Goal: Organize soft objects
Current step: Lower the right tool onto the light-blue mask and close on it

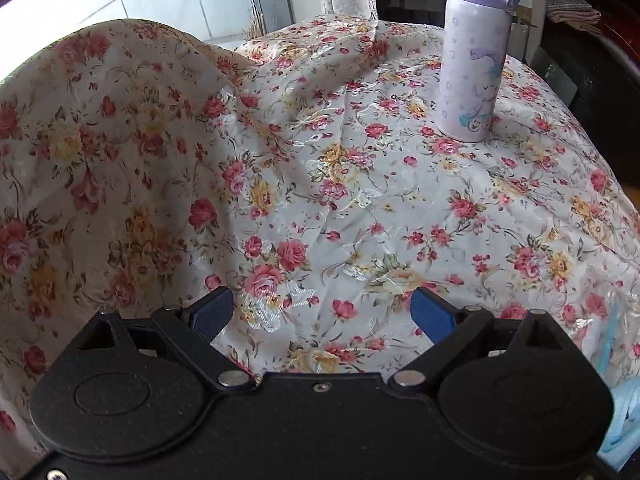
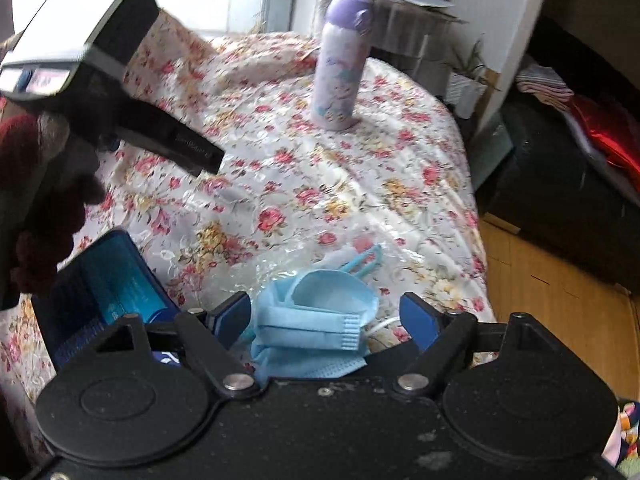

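Note:
A small heap of light blue face masks (image 2: 316, 320) lies on the floral cloth (image 2: 320, 184), partly on a clear plastic bag (image 2: 280, 264). My right gripper (image 2: 324, 318) is open and straddles the masks: its left pad is close to them and its right pad stands apart. My left gripper (image 1: 322, 312) is open over bare floral cloth (image 1: 340, 208) with nothing between its fingers. In the left wrist view the masks (image 1: 624, 412) show only at the lower right edge. The left gripper's black body (image 2: 88, 40) and a blue finger (image 2: 104, 280) fill the left of the right wrist view, held by a dark red sleeve (image 2: 24, 200).
A lilac bottle (image 1: 472, 60) (image 2: 340, 68) stands upright at the far side of the cloth-covered surface. The cloth rises in a tall fold (image 1: 100, 140) on the left. To the right the surface drops to a wooden floor (image 2: 560, 292) and dark furniture (image 2: 560, 184).

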`<state>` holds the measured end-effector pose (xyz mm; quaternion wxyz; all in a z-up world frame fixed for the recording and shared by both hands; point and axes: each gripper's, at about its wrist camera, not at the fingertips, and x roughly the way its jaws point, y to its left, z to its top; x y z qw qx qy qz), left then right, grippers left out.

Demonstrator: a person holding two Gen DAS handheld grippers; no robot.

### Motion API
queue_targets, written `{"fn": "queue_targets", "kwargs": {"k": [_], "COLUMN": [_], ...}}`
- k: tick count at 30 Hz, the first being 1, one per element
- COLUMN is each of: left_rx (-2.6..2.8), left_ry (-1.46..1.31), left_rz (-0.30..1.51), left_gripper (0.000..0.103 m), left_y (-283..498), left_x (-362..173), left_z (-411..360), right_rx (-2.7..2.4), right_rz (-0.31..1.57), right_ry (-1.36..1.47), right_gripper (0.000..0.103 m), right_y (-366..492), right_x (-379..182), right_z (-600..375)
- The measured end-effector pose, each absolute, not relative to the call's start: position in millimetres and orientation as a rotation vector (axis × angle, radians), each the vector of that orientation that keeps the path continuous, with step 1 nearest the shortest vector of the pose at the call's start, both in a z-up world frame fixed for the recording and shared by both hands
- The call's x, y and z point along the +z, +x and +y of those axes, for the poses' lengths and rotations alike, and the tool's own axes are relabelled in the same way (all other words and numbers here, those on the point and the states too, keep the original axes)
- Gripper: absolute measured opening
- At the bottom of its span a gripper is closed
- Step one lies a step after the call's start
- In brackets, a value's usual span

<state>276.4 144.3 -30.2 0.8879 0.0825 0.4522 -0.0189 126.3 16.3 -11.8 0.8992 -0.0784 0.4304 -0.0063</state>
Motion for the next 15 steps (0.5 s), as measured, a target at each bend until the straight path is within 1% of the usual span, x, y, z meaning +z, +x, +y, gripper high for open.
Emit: {"fn": "queue_targets", "kwargs": {"k": [2,3,4,6,8,10,11,14,15], "left_rx": [-0.042,-0.045,-0.046,-0.045,-0.043,-0.044,-0.044,-0.039,-0.037], "left_ry": [0.168,0.165,0.161,0.16,0.158,0.151,0.147,0.14,0.137], "left_rz": [0.946,0.95,0.954,0.956,0.959,0.963,0.966,0.969,0.971], "left_gripper": [0.093,0.093,0.093,0.093,0.093,0.093,0.093,0.093,0.093], "left_y": [277,278,278,279,279,279,279,279,280], "left_x": [-31,-32,-33,-33,-34,-34,-35,-35,-35], "left_z": [144,144,145,145,145,145,146,147,148], "right_rx": [-0.002,0.001,0.005,0.019,0.025,0.025,0.023,0.012,0.008], "right_rz": [0.907,0.915,0.923,0.947,0.964,0.962,0.957,0.936,0.929], "right_ry": [-0.179,-0.184,-0.184,-0.166,-0.135,-0.121,-0.116,-0.099,-0.094], "right_gripper": [0.073,0.069,0.062,0.054,0.054,0.05,0.049,0.044,0.04], "right_y": [129,130,132,135,137,137,138,137,137], "right_x": [-16,-18,-20,-23,-25,-24,-23,-18,-16], "right_z": [18,18,18,18,16,14,14,13,12]}}
